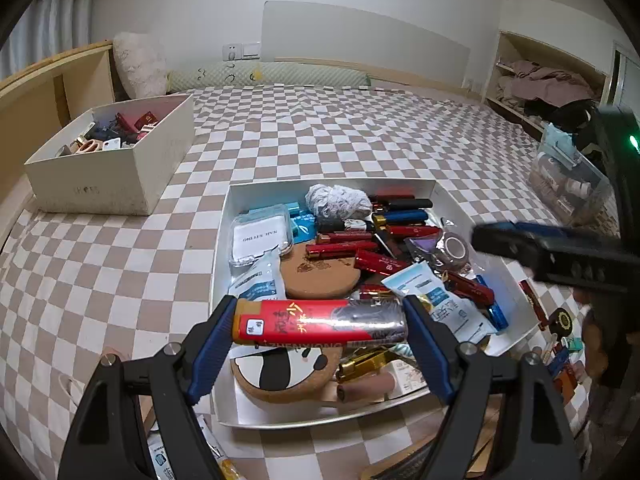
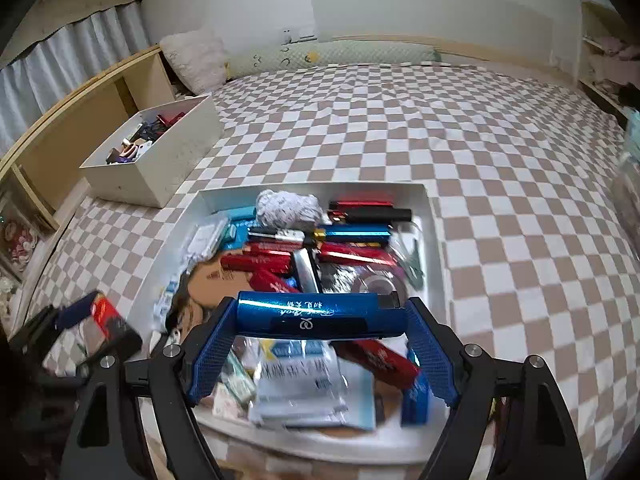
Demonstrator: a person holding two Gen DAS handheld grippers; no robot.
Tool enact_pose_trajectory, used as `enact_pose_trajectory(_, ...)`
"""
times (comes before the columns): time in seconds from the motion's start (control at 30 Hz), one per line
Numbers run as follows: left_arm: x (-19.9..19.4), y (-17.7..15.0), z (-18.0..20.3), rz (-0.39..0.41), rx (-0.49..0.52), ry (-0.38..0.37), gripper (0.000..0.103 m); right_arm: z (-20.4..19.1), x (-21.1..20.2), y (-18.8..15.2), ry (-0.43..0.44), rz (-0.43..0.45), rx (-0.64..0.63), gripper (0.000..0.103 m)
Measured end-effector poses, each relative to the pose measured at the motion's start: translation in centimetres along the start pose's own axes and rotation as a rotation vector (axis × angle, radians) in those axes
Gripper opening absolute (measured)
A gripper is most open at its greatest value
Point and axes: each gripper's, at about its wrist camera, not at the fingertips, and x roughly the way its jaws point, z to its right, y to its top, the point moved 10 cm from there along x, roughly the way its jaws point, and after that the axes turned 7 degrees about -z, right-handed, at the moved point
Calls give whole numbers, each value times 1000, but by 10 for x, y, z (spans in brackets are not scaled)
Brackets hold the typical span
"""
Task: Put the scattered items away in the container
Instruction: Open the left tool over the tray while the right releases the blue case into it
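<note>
Sitting on the checkered bed [image 1: 360,128], the white tray [image 1: 224,248] brims with clutter. Above it, the left gripper [image 1: 320,322] clamps a red packet [image 1: 304,322] crosswise; the right gripper [image 2: 322,318] clamps a blue tube [image 2: 312,314] likewise. Motion blurs the tray's near contents in the right view.

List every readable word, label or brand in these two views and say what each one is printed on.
"NAIL STUDIO", seen rotated: white card in the clear plastic case in the white tray.
"ZHENXIONG": lower edge of the red packet clamped in the left gripper.
Chinese characters on that packet, script on the blue tube in the right gripper, faint mark on the cream box, sachets: unreadable.
</note>
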Motion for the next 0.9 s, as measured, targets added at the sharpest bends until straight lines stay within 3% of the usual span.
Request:
enact_pose_trajectory(0.5, 17, 4, 0, -21, -4, -12, 81, -15, 43, 26, 13, -59, -13, 83)
enact_pose_trajectory(0.63, 24, 7, 3, -27, -2, -14, 81, -13, 43, 26, 12, -50, -4, 98)
enact_pose_trajectory(0.9, 44, 10, 16, -58, 22, -25, 81, -3, 39, 21, 31, -53, 38, 98)
